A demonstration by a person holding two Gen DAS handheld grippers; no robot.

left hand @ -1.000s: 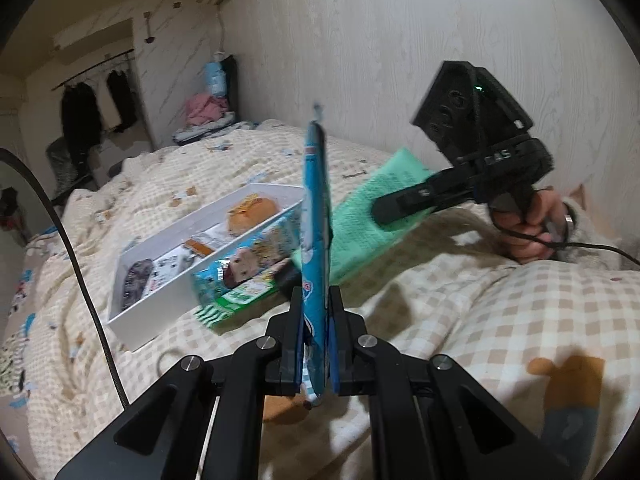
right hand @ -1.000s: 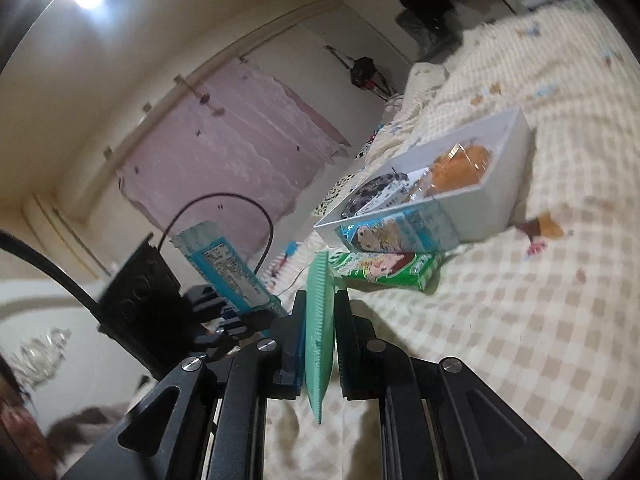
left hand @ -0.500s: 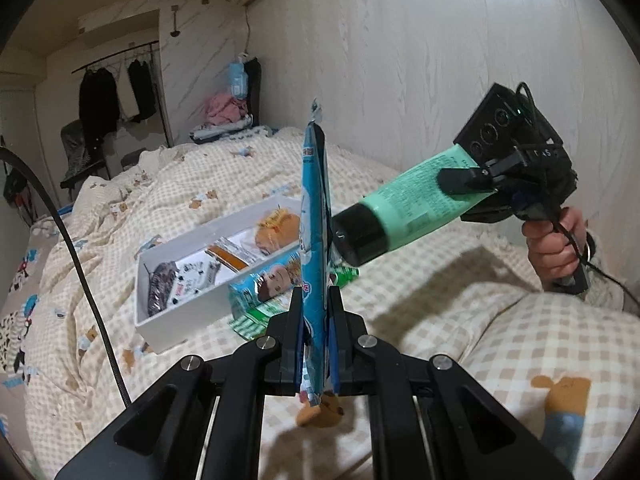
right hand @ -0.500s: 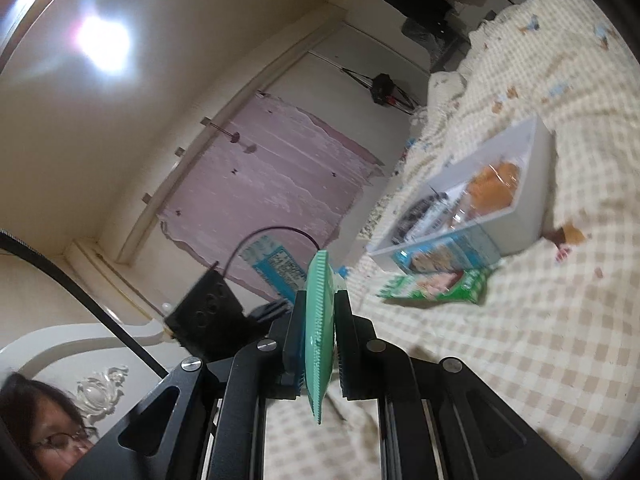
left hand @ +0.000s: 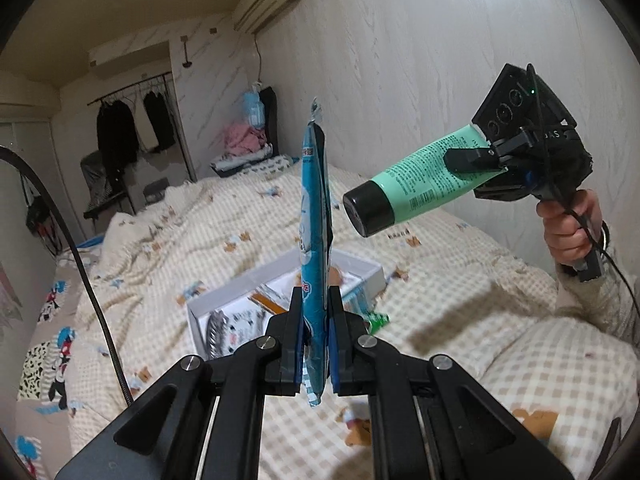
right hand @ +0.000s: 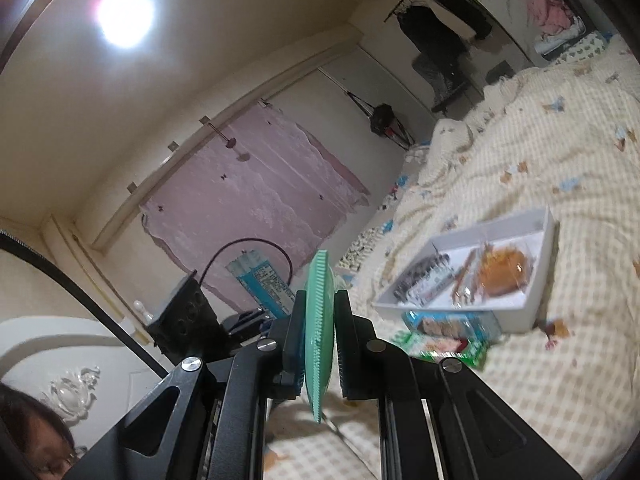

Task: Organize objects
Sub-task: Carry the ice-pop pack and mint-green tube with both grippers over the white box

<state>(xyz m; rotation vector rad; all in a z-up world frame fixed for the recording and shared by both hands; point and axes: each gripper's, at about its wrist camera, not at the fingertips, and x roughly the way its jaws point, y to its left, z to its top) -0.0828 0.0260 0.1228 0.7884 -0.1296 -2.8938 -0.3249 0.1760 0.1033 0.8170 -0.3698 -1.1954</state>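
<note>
Both grippers have risen since a second ago: the left gripper (left hand: pixel 315 344) jaws stay clenched on the blue snack packet (left hand: pixel 316 216) at frame centre, the right gripper (right hand: pixel 319 344) on the green tube (left hand: pixel 424 172), upper right, above the white tray (right hand: pixel 512 312) on the bed (left hand: pixel 400 216)

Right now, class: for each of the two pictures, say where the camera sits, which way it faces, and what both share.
Left wrist view: sits on the left hand-held gripper, facing across the bed at the blue packet it clamps; the right hand shows.
Right wrist view: sits on the right hand-held gripper, clamping the green tube, facing the curtain.
Shared: white box.
</note>
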